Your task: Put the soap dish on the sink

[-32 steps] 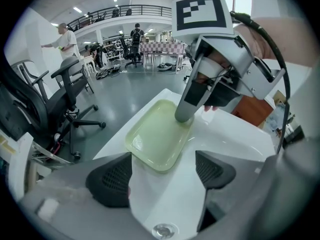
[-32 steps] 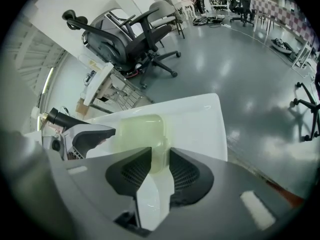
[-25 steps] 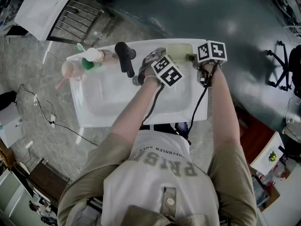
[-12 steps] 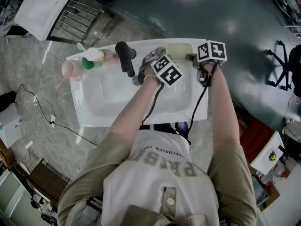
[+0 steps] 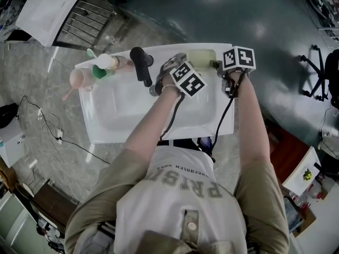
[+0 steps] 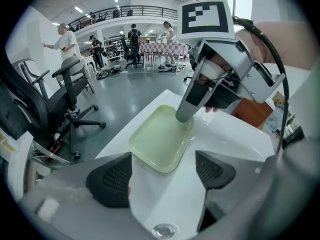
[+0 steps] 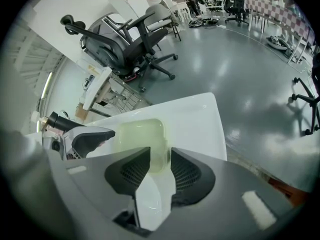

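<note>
The pale green soap dish (image 5: pixel 201 56) lies flat on the white sink's (image 5: pixel 159 134) back ledge, right of the black faucet (image 5: pixel 141 63). My right gripper (image 5: pixel 215 65) reaches down to the dish's right end. In the right gripper view the dish (image 7: pixel 137 134) has its rim corner between the jaws of that gripper (image 7: pixel 160 159), which are opening, with a sliver of room beside the rim. My left gripper (image 5: pixel 176 60) hangs open over the basin just short of the dish (image 6: pixel 160 141), with nothing between its pads (image 6: pixel 112 179).
A pink bottle (image 5: pixel 79 78), a green cup (image 5: pixel 100 71) and a pump bottle (image 5: pixel 108 61) stand at the sink's back left corner. The drain (image 6: pixel 164 230) lies below the left gripper. Office chairs (image 7: pixel 125 39) and a wire rack (image 5: pixel 85 20) stand on the floor behind the sink.
</note>
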Demonstrator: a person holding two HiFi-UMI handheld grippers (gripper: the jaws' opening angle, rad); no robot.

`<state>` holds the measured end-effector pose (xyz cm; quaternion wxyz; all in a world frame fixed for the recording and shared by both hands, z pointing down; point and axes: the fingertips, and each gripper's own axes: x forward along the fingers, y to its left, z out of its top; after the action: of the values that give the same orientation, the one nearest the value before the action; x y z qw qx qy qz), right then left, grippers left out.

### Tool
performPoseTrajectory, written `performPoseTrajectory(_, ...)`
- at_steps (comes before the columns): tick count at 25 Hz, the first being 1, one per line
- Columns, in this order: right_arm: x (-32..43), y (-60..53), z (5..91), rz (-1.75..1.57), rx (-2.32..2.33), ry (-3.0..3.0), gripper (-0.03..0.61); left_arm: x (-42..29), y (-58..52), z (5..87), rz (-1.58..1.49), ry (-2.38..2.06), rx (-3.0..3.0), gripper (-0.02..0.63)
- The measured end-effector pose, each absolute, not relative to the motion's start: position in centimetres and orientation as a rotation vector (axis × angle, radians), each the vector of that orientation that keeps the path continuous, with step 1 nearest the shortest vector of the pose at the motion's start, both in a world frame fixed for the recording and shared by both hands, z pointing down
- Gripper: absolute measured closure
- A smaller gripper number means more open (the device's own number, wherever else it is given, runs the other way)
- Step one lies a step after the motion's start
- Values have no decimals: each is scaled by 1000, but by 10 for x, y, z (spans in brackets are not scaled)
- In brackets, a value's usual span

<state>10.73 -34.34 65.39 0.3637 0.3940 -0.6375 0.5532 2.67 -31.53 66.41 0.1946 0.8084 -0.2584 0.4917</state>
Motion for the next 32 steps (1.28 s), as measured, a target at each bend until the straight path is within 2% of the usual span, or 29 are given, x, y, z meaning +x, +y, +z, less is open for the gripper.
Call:
performPoseTrajectory(14,107,-343,652,1443,1051,-1670,436,22,-318,659,1362,-755,2262,196)
performPoseTrajectory(20,109,-344,645,1450,1094,-1712,410,23,-317,653,1328,-764,2262,196)
performPoseTrajectory(24,110,-344,635,1406,1140,-1770,374,26,-314,645,1290,-773,2264,196)
performPoseTrajectory(32,124,-337,594,1249,1344,-1960,376,28,-303,617,1164,-830,2292,196)
